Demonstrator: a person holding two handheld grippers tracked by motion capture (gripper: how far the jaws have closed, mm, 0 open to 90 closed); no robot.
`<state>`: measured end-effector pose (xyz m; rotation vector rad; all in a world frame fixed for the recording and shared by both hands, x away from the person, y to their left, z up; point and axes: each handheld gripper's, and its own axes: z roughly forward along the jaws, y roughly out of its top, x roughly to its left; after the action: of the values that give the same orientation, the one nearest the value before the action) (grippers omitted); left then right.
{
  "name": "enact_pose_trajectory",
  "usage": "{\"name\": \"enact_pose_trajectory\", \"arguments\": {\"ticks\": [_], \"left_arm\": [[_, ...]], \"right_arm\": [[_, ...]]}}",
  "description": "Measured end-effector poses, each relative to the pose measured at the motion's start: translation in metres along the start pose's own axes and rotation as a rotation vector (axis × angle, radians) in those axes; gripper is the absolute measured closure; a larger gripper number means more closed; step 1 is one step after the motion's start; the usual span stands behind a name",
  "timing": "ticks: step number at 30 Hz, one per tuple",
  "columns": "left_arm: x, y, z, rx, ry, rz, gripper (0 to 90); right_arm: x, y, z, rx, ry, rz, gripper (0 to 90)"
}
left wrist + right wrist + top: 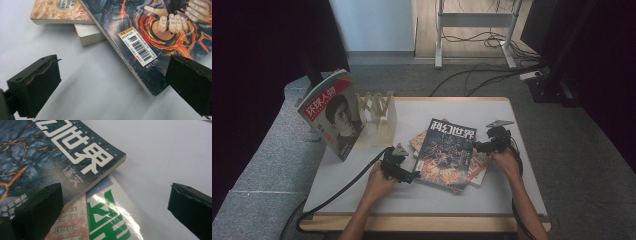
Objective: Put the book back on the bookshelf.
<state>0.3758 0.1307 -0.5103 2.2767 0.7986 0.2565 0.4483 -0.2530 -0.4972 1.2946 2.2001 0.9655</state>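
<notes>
A dark blue magazine with white title letters lies on top of a loose stack at the table's middle. My left gripper is open at its near left corner. In the left gripper view that corner, below a barcode label, lies between the spread jaws of the left gripper. My right gripper is open at the stack's right edge. In the right gripper view the right gripper straddles the blue magazine and a green and white magazine under it.
A red-titled magazine stands tilted against a wooden rack at the table's back left. Other books stick out beneath the stack. The white table is bare in front. Cables trail off the front left edge.
</notes>
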Motion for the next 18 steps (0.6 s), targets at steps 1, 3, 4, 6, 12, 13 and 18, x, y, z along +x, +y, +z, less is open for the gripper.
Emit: {"name": "enact_pose_trajectory", "arguments": {"ticks": [1,3,4,6,12,13,18], "left_arm": [[0.000,-0.001,0.001,-0.003,0.003,0.006,0.0],[-0.002,-0.001,0.002,0.000,0.015,0.022,0.0],[-0.003,-0.002,0.003,0.004,0.022,0.030,0.0],[-0.003,-0.003,0.006,0.009,0.027,0.032,0.0],[0.005,-0.011,0.013,-0.005,-0.036,-0.044,0.0],[0.006,-0.012,0.013,-0.010,-0.040,-0.050,0.0],[0.004,-0.012,0.012,-0.011,-0.025,-0.039,0.0]], "right_arm": [[0.001,0.001,0.000,-0.002,0.008,0.001,0.0],[0.002,0.002,-0.001,-0.007,0.023,-0.003,0.0],[0.003,0.003,-0.002,-0.010,0.029,-0.001,0.0],[0.003,0.004,-0.002,-0.015,0.045,0.008,0.0],[0.006,0.006,0.005,-0.003,0.075,0.015,0.0],[0.006,0.006,0.008,0.000,0.086,0.019,0.0],[0.006,0.007,0.017,0.006,0.144,0.051,0.0]]}}
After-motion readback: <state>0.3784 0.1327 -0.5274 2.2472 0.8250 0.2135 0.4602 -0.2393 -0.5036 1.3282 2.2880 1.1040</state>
